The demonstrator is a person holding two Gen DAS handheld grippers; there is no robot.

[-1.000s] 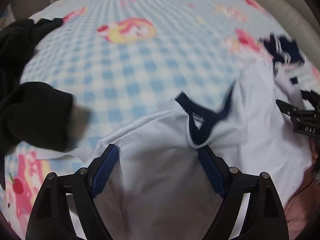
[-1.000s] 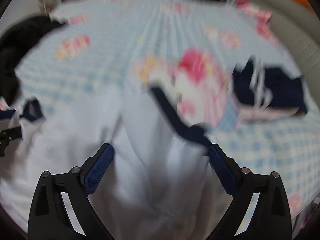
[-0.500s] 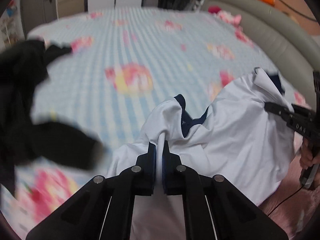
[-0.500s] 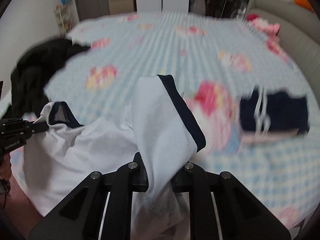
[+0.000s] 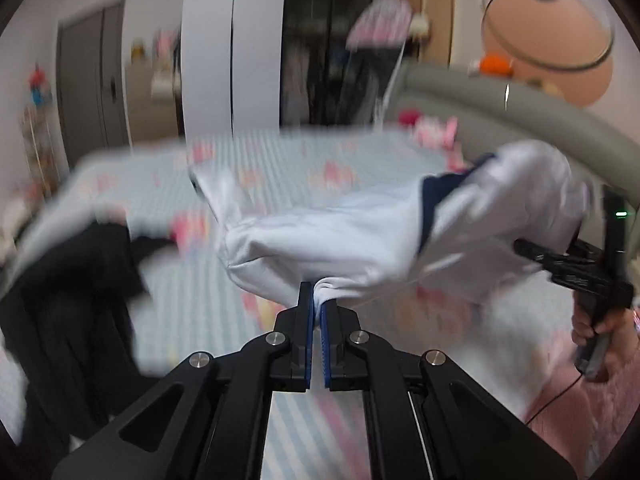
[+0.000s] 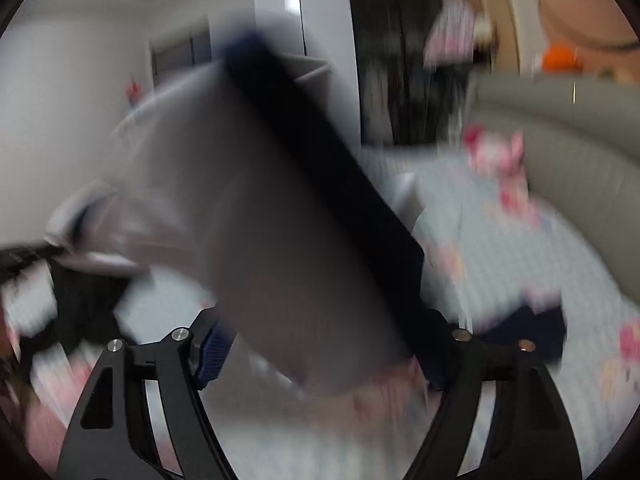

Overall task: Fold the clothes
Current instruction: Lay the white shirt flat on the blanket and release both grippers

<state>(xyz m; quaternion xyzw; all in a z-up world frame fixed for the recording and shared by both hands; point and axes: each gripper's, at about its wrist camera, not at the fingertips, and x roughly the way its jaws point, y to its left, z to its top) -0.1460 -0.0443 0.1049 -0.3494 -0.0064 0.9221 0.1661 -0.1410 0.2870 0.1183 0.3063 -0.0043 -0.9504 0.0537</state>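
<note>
the left gripper (image 5: pixel 316 312) has its blue-padded fingers pressed together on a bunched fold of the white t-shirt (image 5: pixel 360 240), pinching it at the tips, and the cloth balloons up and away from there, lifted clear of the bed. the right gripper (image 6: pixel 320 356) has its fingers spread wide apart in its own view, a blue pad (image 6: pixel 212 348) showing on the left finger; the shirt's grey-shadowed cloth and its dark navy trim band (image 6: pixel 340 200) hang blurred between and in front of them, and it is hard to tell whether either finger touches the fabric. in the left wrist view the right gripper's black fingers (image 5: pixel 536 252) reach into the far side of the shirt, and a hand (image 5: pixel 592 324) grips its handle beside a pink sleeve (image 5: pixel 600 400). working down in size: the bed (image 5: pixel 192 288), covered with a light blue checked sheet printed with pink motifs, fills the lower half of both views; a grey padded headboard (image 5: pixel 520 120) curves along its right side; a heap of black clothing (image 5: pixel 72 300) lies on the left part of the bed; a dark navy garment (image 6: pixel 536 332) lies on the sheet at the right; the shirt's navy collar edge (image 5: pixel 436 192) shows near its upper fold.
</note>
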